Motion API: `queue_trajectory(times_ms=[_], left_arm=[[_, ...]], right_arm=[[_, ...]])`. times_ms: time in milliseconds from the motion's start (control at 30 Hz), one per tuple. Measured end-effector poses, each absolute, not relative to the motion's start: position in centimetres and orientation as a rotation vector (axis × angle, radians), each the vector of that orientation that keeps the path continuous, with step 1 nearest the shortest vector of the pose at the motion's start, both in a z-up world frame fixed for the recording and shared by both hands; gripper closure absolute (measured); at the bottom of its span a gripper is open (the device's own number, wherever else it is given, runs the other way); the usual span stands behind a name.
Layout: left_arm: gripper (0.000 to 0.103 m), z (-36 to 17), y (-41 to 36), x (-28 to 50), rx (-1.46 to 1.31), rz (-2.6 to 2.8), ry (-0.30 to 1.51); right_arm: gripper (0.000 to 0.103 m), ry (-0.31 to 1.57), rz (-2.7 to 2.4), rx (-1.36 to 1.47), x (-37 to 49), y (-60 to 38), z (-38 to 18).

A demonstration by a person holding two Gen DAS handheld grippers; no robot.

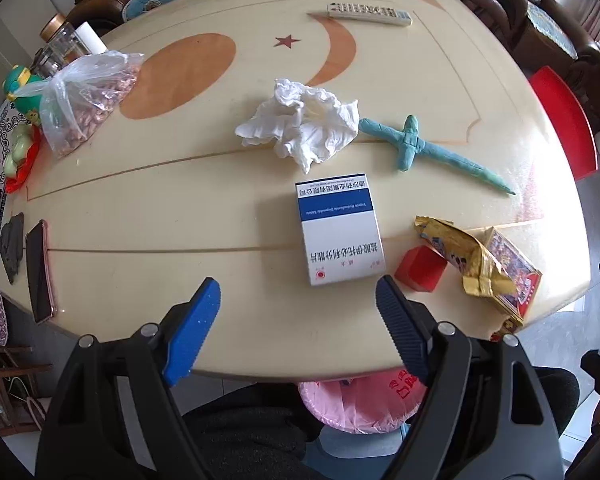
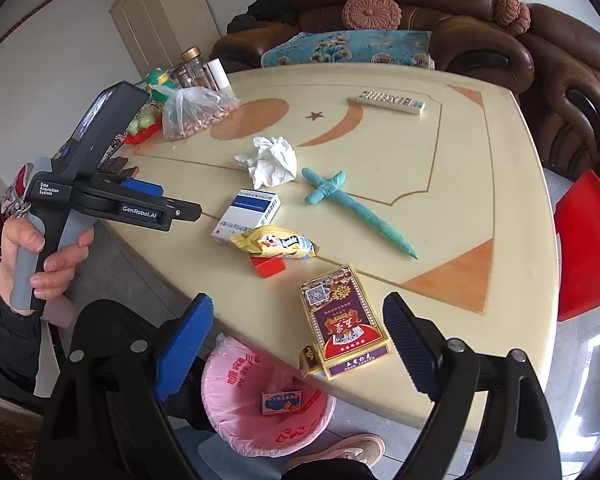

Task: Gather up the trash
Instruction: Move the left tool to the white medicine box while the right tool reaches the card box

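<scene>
On the cream table (image 1: pixel 180 208) lie a crumpled white tissue (image 1: pixel 300 128) (image 2: pixel 270 160), a blue-and-white medicine box (image 1: pixel 338 232) (image 2: pixel 248 210), a gold snack wrapper (image 1: pixel 468 256) (image 2: pixel 276 242), a small red box (image 1: pixel 420 270) (image 2: pixel 268 268) and a purple-and-gold card box (image 1: pixel 512 276) (image 2: pixel 340 316). My left gripper (image 1: pixel 298 292) hangs open just in front of the medicine box, nothing between its fingers. My right gripper (image 2: pixel 300 304) is open above the card box at the table's near edge. Below the edge stands a bin with a pink bag (image 2: pixel 236 392) (image 1: pixel 364 400), a small carton (image 2: pixel 282 400) inside.
A teal clay sword (image 1: pixel 420 152) lies right of the tissue. A remote (image 1: pixel 368 14) sits at the far edge, a bag of peanuts (image 1: pixel 88 100) and jars at the left, a phone (image 1: pixel 38 272) near the left rim. A red stool (image 2: pixel 588 240) stands to the right.
</scene>
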State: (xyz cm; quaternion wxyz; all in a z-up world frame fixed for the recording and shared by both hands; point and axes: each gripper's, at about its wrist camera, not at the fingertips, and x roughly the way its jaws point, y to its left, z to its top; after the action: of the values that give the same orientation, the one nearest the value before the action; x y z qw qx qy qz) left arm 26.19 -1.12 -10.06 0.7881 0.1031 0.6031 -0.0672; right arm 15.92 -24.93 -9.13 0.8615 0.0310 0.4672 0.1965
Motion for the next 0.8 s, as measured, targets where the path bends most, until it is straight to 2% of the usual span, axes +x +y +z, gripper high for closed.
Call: queue_trajectory(times_ms=[800], left_arm=[[0.025,-14.5,-3.1,30.8,0.233,-0.132,1.383]], right_arm=[[0.018,1.096,0.462,0.040,19.5,-25.0,-14.6]])
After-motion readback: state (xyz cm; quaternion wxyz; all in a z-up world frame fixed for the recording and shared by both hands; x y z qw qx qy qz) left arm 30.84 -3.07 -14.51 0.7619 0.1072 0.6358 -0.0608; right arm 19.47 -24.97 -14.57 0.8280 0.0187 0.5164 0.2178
